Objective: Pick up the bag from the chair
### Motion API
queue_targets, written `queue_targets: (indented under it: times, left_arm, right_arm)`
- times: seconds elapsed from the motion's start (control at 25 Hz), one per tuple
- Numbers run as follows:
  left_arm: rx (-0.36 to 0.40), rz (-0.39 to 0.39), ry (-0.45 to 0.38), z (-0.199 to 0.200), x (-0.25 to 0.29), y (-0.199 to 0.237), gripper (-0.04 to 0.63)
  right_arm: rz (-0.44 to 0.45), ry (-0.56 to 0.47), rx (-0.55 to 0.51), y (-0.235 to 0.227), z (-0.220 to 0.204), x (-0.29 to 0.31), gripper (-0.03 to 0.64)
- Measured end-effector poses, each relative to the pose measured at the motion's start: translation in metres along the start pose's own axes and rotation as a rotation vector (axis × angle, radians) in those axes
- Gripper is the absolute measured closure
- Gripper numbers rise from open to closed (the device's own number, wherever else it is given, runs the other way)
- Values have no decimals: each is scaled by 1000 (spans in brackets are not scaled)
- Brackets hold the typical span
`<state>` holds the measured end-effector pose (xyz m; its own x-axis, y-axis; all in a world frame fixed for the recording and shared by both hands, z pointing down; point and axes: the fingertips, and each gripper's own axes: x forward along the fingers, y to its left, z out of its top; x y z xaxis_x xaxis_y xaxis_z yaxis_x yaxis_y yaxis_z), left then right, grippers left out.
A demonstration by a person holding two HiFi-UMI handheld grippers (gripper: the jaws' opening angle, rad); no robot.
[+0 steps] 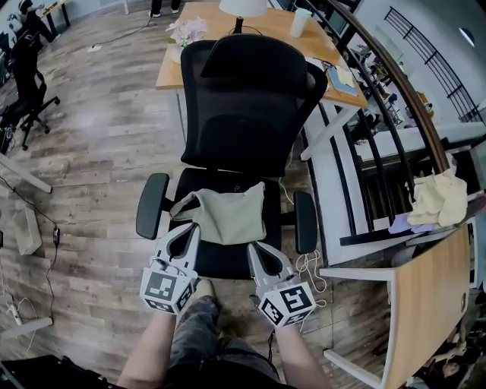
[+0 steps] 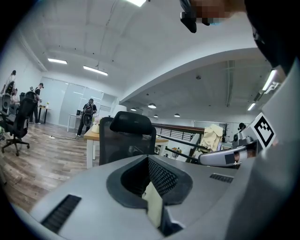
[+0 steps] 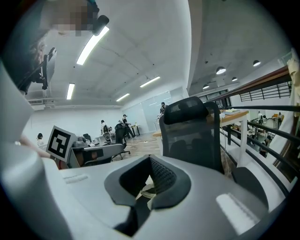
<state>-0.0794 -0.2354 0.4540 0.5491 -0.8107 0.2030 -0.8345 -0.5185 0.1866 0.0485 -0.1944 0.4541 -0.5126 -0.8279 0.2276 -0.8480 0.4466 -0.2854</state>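
Just ahead of my two grippers, the bag (image 1: pixel 228 216) lies flat on the seat of the chair (image 1: pixel 250 106). It is a pale greenish cloth bag, and its strap trails off toward my left gripper's side.

My left gripper (image 1: pixel 190 230) has its jaws pressed together with nothing between them. Its tip sits at the bag's near left corner, and I cannot tell whether it touches the cloth. Just outside that gripper is the chair's left armrest (image 1: pixel 152 205).

My right gripper (image 1: pixel 255 248) is likewise closed and empty. Its tip is just short of the bag's near right corner, above the front of the seat. The right armrest (image 1: pixel 305 220) is close beside it on the outer side.

Both grippers point roughly level toward the chair's black mesh backrest, which rises upright beyond the bag with the headrest on top. Past the backrest, farther ahead of me, stands a wooden desk (image 1: pixel 281 30) with a pale cup (image 1: pixel 301 21) on it. Below and behind the grippers are my forearms and knees.
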Motion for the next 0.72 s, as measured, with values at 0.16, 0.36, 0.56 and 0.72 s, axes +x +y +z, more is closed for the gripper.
queue_targets:
  times: [0.16, 0.36, 0.56, 0.72]
  left_arm:
    - [-7, -26, 12, -6, 17, 9, 598]
    - [-25, -55, 39, -22, 29, 12, 598]
    - [-47, -68, 55, -37, 44, 12, 598]
    - [-58, -69, 69, -51, 55, 9, 598]
  right_arm:
    - [-5, 5, -4, -5, -4, 20, 609]
    - [-11, 31, 8, -8, -17, 32, 609]
    - [-8, 61, 31, -15, -34, 42, 609]
    - [-2, 78, 47, -27, -47, 51, 609]
